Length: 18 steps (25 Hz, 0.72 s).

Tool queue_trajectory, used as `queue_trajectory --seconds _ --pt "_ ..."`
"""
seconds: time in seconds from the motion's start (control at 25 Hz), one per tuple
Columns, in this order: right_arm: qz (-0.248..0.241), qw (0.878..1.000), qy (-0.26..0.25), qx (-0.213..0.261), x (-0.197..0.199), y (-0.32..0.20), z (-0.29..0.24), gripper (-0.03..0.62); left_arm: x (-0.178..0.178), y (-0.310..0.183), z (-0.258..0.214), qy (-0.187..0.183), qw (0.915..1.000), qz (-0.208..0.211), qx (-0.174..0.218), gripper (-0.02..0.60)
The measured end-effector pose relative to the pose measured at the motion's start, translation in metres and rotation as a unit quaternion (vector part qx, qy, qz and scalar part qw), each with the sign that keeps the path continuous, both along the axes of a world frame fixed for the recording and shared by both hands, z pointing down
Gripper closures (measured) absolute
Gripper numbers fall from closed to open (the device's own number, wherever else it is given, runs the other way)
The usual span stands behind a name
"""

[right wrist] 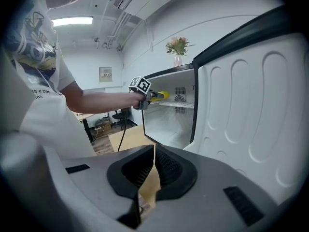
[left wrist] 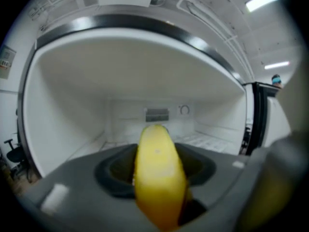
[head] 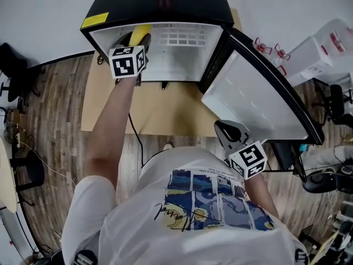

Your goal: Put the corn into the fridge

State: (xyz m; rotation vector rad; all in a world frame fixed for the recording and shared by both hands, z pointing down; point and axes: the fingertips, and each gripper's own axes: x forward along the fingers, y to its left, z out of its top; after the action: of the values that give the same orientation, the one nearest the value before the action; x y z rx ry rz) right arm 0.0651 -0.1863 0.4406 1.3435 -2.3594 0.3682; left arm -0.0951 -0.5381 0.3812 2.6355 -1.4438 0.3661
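While the left gripper (head: 134, 42) has its jaws clamped on the corn (head: 141, 33), the cob sits just inside the open front of the fridge (head: 165, 7), toward the fridge's left wall and a little above its white shelf (head: 182, 37). It is not yet resting on anything. Seen along the jaws, the corn points its rounded tip at the fridge's back wall, with the pads gripping it lower down its length.

The cob looks smooth and evenly yellow, so I judge it to be a light, stiff model rather than a fresh ear. It should not crush or bend, but its glossy, rounded skin could slide or roll between the pads. Gripping across the thick middle, as now, seems the safest hold. Once let go on the shelf inside the fridge it may roll, so laying it flat is wise.

Outside the fridge, near the open door (head: 253, 93), the right gripper (right wrist: 153, 175) has its jaws drawn close together with nothing between them.
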Motion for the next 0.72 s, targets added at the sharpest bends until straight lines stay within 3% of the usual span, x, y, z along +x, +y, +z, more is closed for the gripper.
queue_trajectory --seconds 0.72 --pt "0.054 0.998 -0.008 -0.015 0.004 0.006 0.001 0.577 0.018 -0.035 0.015 -0.074 0.9972 0.005 -0.013 0.334"
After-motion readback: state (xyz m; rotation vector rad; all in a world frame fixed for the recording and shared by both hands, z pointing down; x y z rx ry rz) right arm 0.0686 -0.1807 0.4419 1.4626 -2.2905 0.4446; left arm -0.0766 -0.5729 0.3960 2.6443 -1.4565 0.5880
